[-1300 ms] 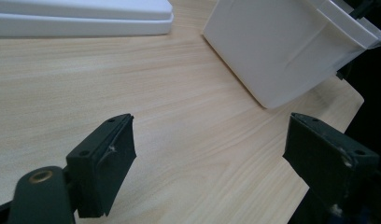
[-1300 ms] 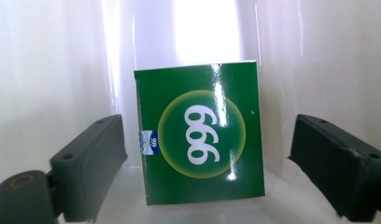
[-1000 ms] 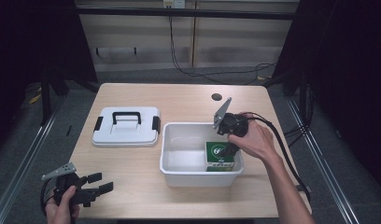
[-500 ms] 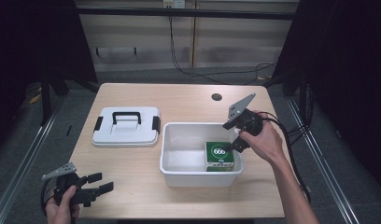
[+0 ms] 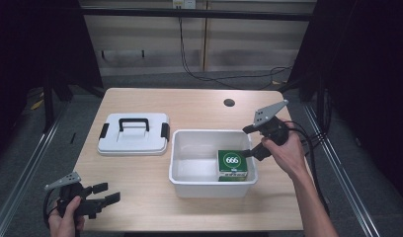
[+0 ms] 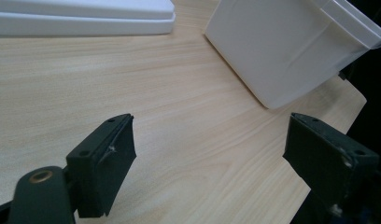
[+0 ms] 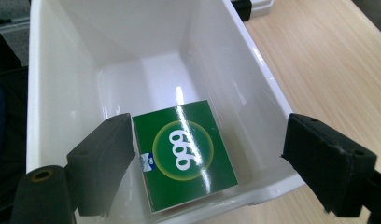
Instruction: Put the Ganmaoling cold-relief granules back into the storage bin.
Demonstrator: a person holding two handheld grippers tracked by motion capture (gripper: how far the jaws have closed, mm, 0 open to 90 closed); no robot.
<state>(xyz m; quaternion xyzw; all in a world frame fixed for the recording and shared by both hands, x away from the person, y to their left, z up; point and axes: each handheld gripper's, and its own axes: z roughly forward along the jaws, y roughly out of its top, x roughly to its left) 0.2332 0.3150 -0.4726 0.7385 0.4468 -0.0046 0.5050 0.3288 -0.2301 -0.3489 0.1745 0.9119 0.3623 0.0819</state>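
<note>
- Right gripper (image 5: 250, 141): held in the right hand (image 5: 286, 150) just past the right wall of the bin (image 5: 213, 187), jaws spread wide and pointing left toward the bin's inside; nothing is between them. The forearm comes in from the bottom right, and a cable trails off to the right (a grey plate tops the gripper).
- Right gripper (image 7: 205, 158), own view: the two black jaws stand far apart above the bin (image 7: 261, 70), with the box (image 7: 186, 151) below and between them, apart from both.
- Left gripper (image 5: 103, 193): held low in the left hand (image 5: 66, 217) at the table's (image 5: 189, 101) near left corner, jaws spread, pointing right along the tabletop, empty.
- Left gripper (image 6: 209, 158), own view: jaws wide apart over bare wood; the bin (image 6: 277, 51) stands ahead to the right, the lid (image 6: 81, 18) at the top left.
- Open room: bare tabletop lies between the left gripper and the bin, and along the far edge around a small dark hole (image 5: 229, 102). The bin's near wall stands close to the table's near edge.
- Bin: white, open-topped, right of centre. The green box (image 5: 232, 164) (marked "666") sits flat in its near right corner; the rest of the floor is bare.
- Lid (image 5: 134, 133): white, with a black handle and black side clips, flat on the table just left of the bin and apart from it.
</note>
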